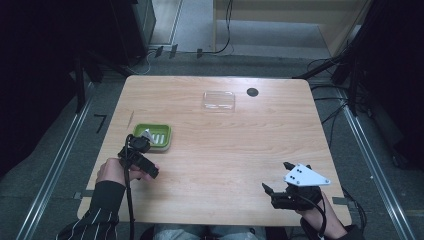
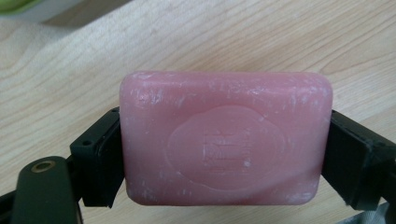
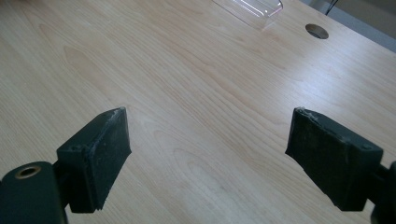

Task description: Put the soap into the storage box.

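- The left gripper (image 2: 223,149) is clamped on a pink soap bar (image 2: 225,137); in the left gripper view both black jaws press against the bar's short ends, and the bar's broad face with its stamped oval faces the camera.
- The soap bar is held over the wooden table (image 1: 225,145), at the near left part of it.
- In the high view the left gripper (image 1: 145,167) sits in the person's left hand (image 1: 112,172), just near of a green soap dish (image 1: 159,131) that lies on the left side of the table.
- Whether the bar touches the tabletop cannot be told.
- The right gripper (image 3: 208,154) is released: its jaws stand wide apart with only bare wood between them.
- In the high view the right gripper (image 1: 281,182) is at the near right corner of the table, well apart from the left one.
- A clear plastic lid (image 1: 218,100) lies at the far middle of the table, with a round dark hole (image 1: 252,92) in the tabletop just to its right.
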The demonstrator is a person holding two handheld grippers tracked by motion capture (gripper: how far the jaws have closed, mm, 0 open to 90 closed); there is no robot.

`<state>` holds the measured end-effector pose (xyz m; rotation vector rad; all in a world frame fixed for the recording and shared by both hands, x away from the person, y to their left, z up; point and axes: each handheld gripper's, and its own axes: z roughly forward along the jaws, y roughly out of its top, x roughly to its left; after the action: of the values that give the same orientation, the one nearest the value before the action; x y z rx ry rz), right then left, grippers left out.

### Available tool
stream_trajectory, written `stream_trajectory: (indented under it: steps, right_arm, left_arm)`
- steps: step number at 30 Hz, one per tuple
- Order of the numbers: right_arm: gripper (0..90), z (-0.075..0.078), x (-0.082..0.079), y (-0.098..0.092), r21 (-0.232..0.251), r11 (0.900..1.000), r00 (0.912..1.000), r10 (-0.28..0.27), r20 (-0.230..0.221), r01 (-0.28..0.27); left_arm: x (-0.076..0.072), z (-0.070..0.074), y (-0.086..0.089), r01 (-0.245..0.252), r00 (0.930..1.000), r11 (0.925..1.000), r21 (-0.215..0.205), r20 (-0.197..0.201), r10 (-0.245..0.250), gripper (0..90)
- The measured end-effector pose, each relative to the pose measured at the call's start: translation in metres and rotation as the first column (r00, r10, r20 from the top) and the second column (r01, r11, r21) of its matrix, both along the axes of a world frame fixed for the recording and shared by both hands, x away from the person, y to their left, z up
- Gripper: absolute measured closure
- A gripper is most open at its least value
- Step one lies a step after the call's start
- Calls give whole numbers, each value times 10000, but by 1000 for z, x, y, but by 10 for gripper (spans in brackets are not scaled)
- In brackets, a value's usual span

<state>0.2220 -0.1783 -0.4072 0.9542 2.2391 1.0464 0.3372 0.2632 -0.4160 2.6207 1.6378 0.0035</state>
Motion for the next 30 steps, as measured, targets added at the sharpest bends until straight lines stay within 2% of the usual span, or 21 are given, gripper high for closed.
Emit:
stream_trajectory:
  steps: [11, 13, 16, 25, 30]
  right_arm:
    - [138, 0, 0, 0, -16, 10000, 10000, 5, 11, -5]
    - [138, 0, 0, 0, -18, 10000, 10000, 9, 8, -9]
    - [138, 0, 0, 0, 1, 10000, 10000, -16, -23, 16]
    - [138, 0, 0, 0, -13, 10000, 10000, -5, -20, 5]
    - [138, 0, 0, 0, 21, 10000, 10000, -21, -18, 21]
  left_arm:
    - [11, 4, -1, -155, 9998, 9999, -32, 133, 156, 137]
    - [12, 5, 1, -244, 9992, 9997, -88, 319, 247, 137]
    - [15, 8, 3, -291, 9988, 9995, -111, 378, 295, 137]
    - [24, 9, 4, -331, 9991, 9994, 42, 276, 330, 137]
    - [31, 11, 4, -364, 9990, 9993, -56, 266, 366, 137]
